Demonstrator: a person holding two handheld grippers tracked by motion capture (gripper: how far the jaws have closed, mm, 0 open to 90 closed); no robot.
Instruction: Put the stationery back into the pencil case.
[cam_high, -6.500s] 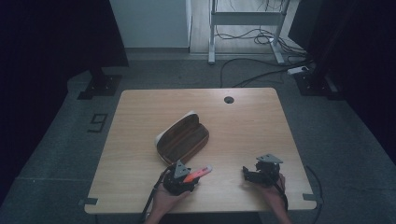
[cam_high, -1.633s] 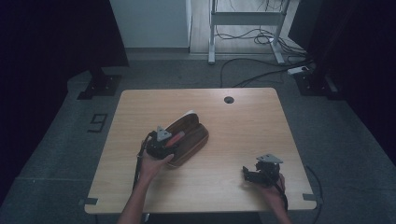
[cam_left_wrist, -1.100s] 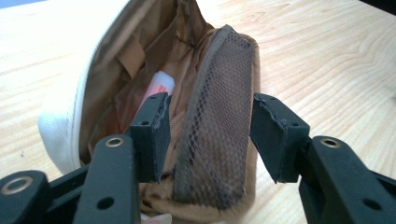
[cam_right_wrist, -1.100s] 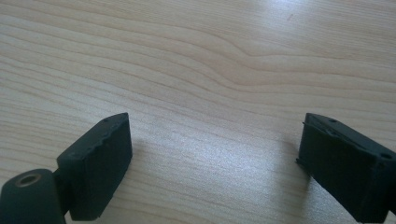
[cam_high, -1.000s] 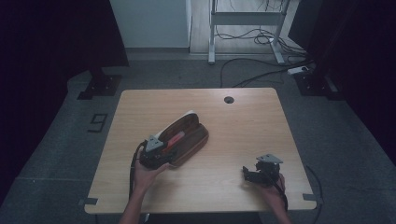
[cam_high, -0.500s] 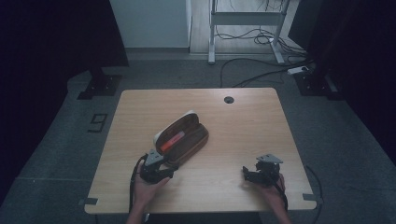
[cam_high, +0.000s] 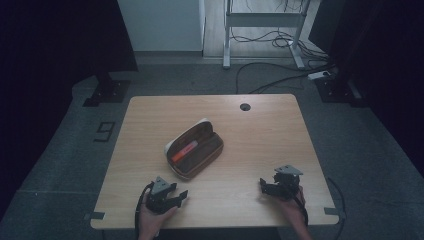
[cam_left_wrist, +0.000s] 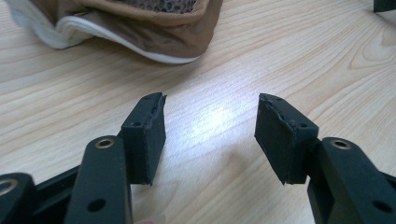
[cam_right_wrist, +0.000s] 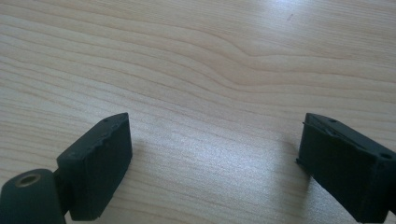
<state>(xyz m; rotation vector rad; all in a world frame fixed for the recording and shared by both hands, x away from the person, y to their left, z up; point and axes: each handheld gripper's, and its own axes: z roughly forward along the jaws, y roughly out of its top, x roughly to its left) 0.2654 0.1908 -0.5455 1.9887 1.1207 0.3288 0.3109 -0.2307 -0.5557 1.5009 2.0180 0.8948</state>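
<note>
Pencil case holding orange pen, both tongs spread empty on table

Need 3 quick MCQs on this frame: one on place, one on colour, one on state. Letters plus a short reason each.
1. Where does the orange pen lie?
A. inside the open pencil case
B. on the bare table beside the case
C. between the left gripper's jaws

2. What colour is the outside of the pencil case?
A. blue
B. brown
C. green

3. How do the left gripper jaws stand?
A. shut on the pen
B. shut with nothing in them
C. open, with nothing between them

Answers:
1 A: the high view shows the pen resting within the case's opened shell.
2 B: both the high view and the left gripper view show brown fabric with a pale edge.
3 C: the left gripper view shows only bare table wood between the parted pads.
</note>
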